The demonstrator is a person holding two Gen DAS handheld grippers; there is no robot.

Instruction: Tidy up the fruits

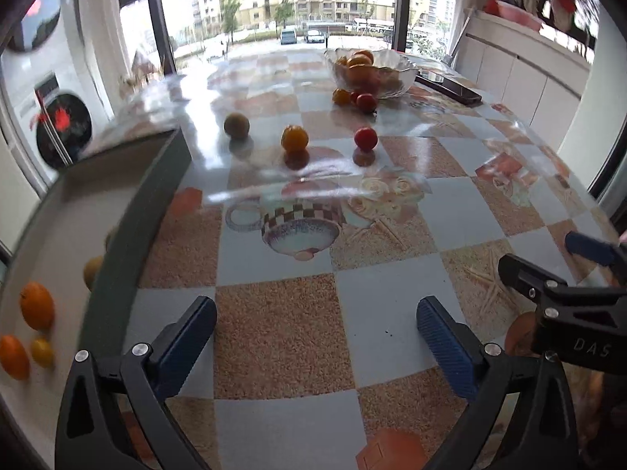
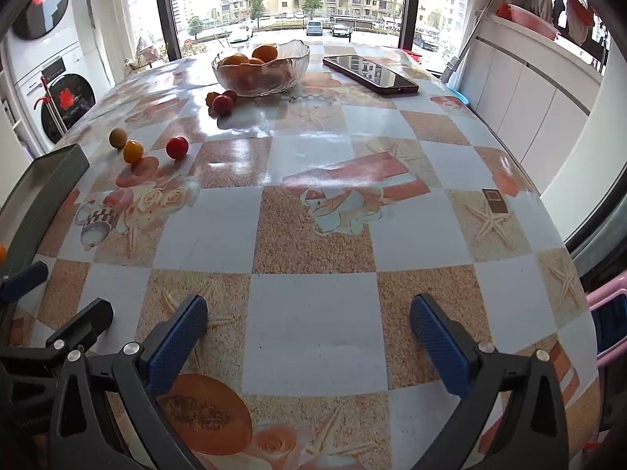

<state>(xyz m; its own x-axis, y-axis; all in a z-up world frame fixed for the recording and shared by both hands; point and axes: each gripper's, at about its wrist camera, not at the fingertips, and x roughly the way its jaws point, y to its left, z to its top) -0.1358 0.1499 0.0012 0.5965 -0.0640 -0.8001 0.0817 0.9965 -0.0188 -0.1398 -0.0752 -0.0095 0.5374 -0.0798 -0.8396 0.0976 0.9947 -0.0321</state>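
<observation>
Here the bench [image 2: 313,235] is lying under a glossy checked cloth, running lengthwise away from both grippers toward the window. Along its left edge the grey tray [image 1: 129,258] is stretching with its long axis pointing the same way, holding a few orange and yellow fruits [image 1: 37,305] near its close end, well left of the left gripper's fingers [image 1: 188,337].

At the far end the glass bowl [image 2: 262,66] is sitting upright, heaped with oranges, and a small cluster of red and yellow fruits [image 2: 221,102] is resting just beside its base. A dark phone [image 2: 370,68] is lying flat to the right of the bowl, its long axis slanting across the bench.

Between tray and bowl, three small round fruits are standing in a loose row: a greenish one [image 1: 236,125], a yellow-orange one [image 1: 294,139] and a red one [image 1: 365,138], each apart from the next. Being round, they are showing no clear heading. All three are lying well ahead of both pairs of fingers.

The left gripper [image 1: 315,338] is hanging low over the near bench with its fingers spread wide and holding nothing. The right gripper [image 2: 309,337] is doing the same just beside it, fingers wide, nothing between them.
</observation>
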